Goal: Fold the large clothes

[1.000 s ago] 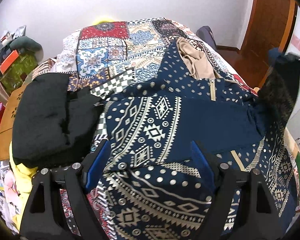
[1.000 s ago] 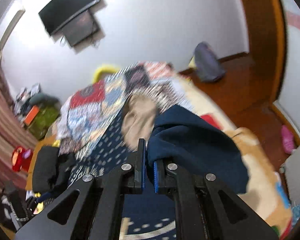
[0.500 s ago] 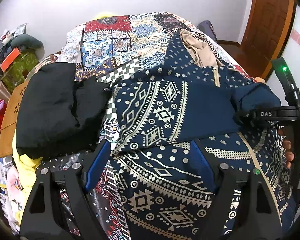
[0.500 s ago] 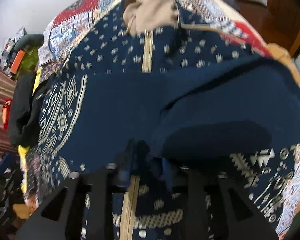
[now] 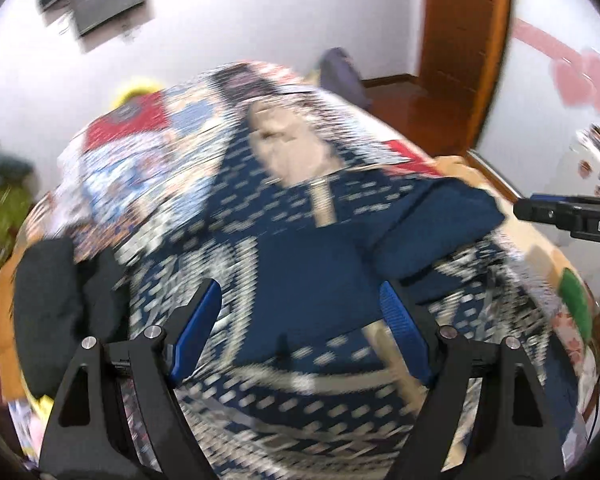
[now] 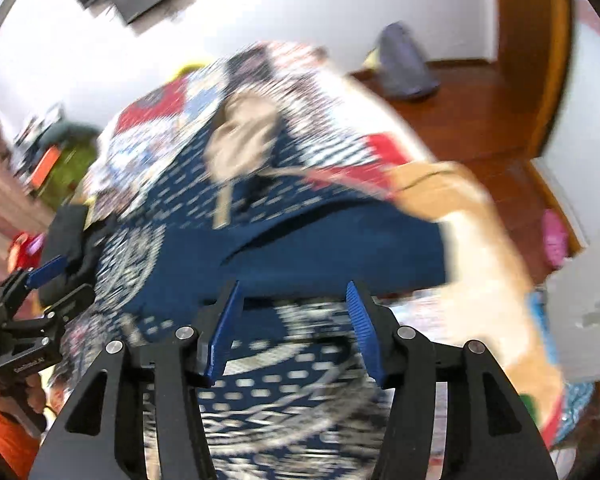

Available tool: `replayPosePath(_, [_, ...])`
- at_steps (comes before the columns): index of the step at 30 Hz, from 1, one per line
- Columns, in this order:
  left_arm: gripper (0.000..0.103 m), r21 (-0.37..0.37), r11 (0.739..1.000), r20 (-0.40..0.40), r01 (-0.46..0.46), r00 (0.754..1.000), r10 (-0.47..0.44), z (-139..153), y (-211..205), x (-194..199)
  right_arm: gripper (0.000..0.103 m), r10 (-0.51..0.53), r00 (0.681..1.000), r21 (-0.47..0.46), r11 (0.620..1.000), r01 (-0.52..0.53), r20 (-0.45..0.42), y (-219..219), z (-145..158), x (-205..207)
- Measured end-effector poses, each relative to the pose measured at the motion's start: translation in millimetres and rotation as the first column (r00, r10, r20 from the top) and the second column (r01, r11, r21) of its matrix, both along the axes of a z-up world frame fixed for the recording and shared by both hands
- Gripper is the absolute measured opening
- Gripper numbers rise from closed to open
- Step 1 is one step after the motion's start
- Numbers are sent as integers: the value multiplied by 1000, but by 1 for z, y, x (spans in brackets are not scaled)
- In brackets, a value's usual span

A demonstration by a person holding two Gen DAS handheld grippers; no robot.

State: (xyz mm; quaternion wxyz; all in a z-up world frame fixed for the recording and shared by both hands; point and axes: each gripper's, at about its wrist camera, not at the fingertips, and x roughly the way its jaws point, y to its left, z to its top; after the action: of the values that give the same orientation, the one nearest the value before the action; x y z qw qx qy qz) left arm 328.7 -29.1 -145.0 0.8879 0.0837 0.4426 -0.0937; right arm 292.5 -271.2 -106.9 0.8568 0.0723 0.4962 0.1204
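A bed under a patchwork quilt of red, blue and white squares (image 5: 132,160) carries the task's thing: a large navy zip-up garment with cream geometric print and a beige hood (image 5: 308,280), spread over the middle of the quilt with its hood toward the white wall. A plain navy sleeve (image 6: 340,248) lies folded across the garment's chest, so the sleeve-folding step looks to be closing on this side. The right gripper (image 6: 292,320) hovers just above that sleeve; its jaws have just been opening and now stand spread, with nothing between them. The left gripper (image 5: 300,328) hangs over the garment's lower half, jaws wide apart and empty. The next move likely calls for taking the other sleeve or the hem and bringing it over, with care not to drag the folded sleeve loose. A heap of black clothing (image 5: 60,300) lies just beside the garment's left edge and may crowd a fold there. Both views are motion-blurred, so fine creases cannot be read.
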Motion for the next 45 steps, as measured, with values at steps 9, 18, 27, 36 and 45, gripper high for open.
replayPosePath(9, [81, 85, 963, -79, 255, 965, -249, -34, -126, 40, 52, -189, 982, -58, 980, 188, -16, -76, -22, -10])
replayPosePath(18, [81, 71, 910, -190, 408, 901, -390, -74, -212, 65, 52, -252, 962, -43, 968, 249, -108, -100, -61, -15])
replayPosePath(27, [58, 150, 905, -269, 398, 897, -350, -127, -223, 85, 53, -258, 957, -44, 966, 255, -130, -111, -69, -15])
replayPosePath(36, [4, -86, 950, -136, 301, 941, -311, -54, -177, 85, 53, -226, 965, -39, 974, 223, -133, -96, -72, -4])
replayPosePath(45, [2, -164, 978, 80, 125, 990, -113, 40, -66, 74, 52, -124, 990, -18, 992, 123, -68, -45, -52, 23])
